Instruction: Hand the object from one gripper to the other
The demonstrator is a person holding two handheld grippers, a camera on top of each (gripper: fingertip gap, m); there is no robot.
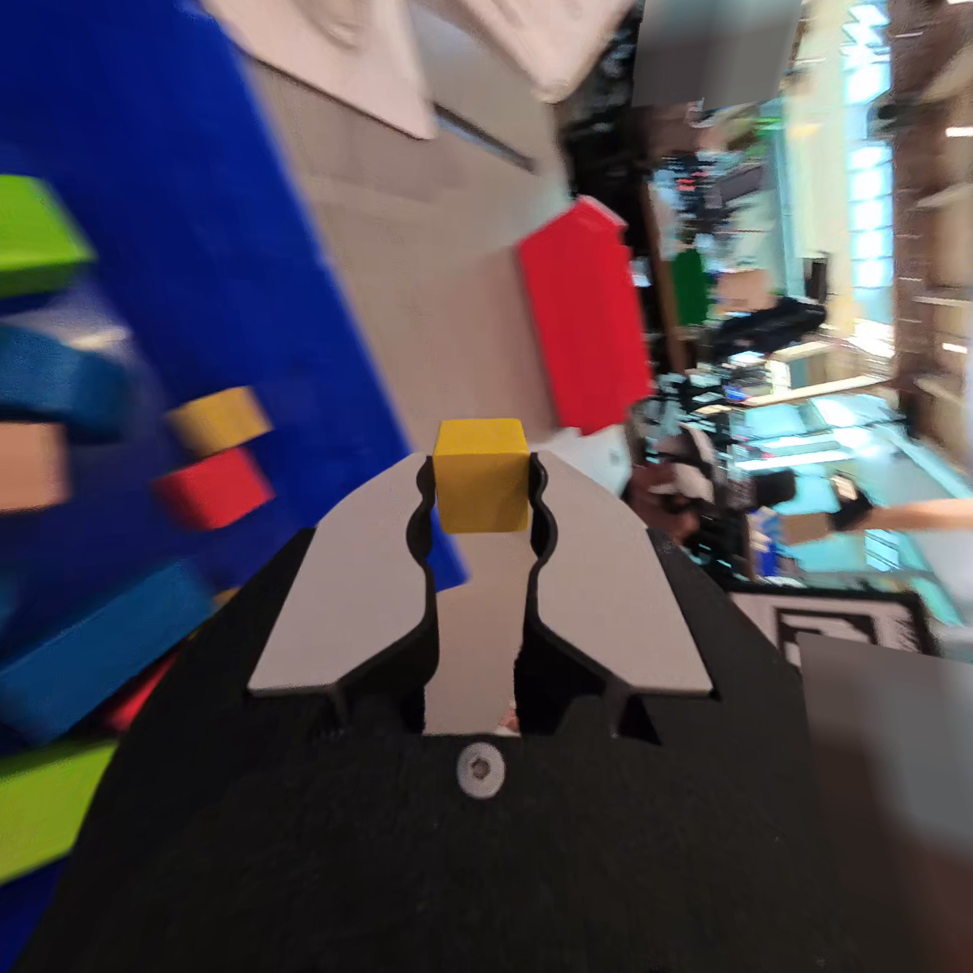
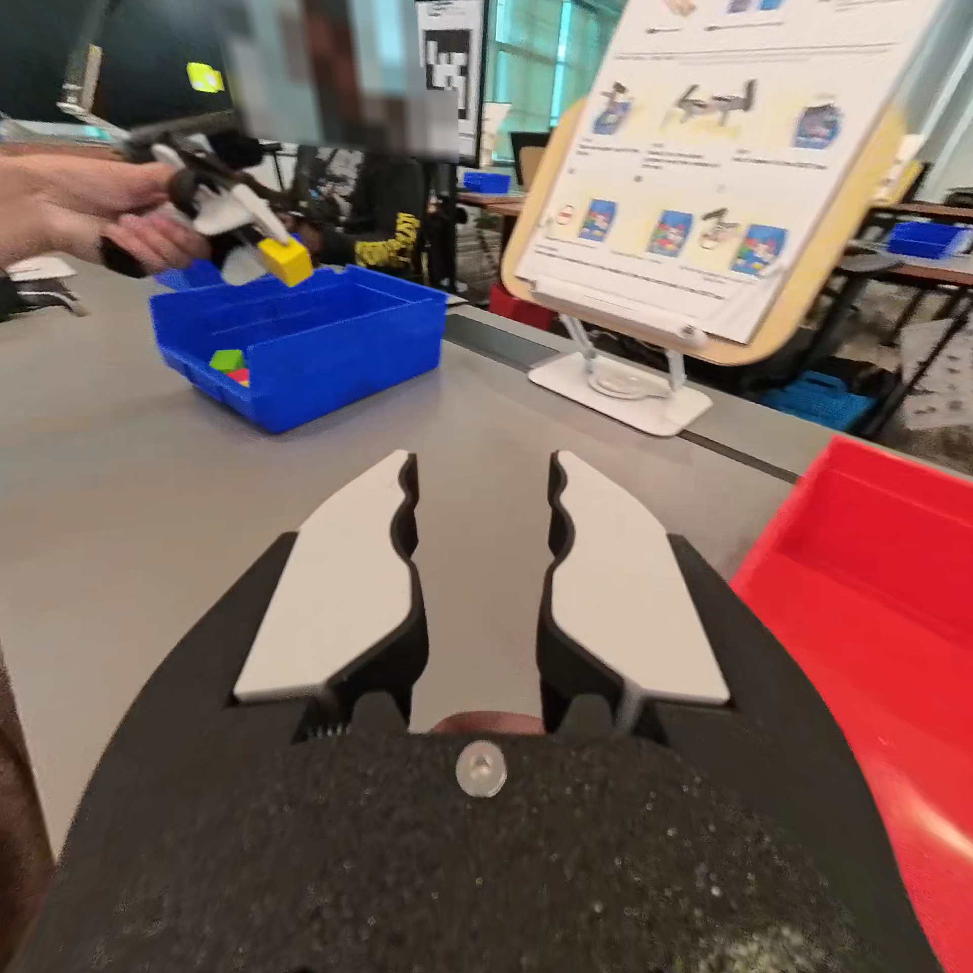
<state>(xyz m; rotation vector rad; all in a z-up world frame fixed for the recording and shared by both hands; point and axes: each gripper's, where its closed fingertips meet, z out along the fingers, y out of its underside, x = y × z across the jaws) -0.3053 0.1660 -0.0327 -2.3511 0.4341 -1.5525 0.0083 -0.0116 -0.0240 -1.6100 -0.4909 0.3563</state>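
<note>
My left gripper (image 1: 480, 468) is shut on a yellow cube (image 1: 482, 476), held between its fingertips. The right wrist view shows that gripper (image 2: 268, 252) far off at the upper left, in a person's hand, holding the yellow cube (image 2: 287, 260) in the air above the blue bin (image 2: 337, 342). My right gripper (image 2: 482, 468) is open and empty, low over the grey table (image 2: 105, 474), well apart from the cube.
The blue bin (image 1: 184, 237) holds several coloured blocks: green (image 2: 227, 360), red (image 1: 210, 487), yellow (image 1: 218, 418) and blue. A red bin (image 2: 869, 605) sits at the right, also in the left wrist view (image 1: 582, 321). An instruction board on a white stand (image 2: 621, 397) stands behind.
</note>
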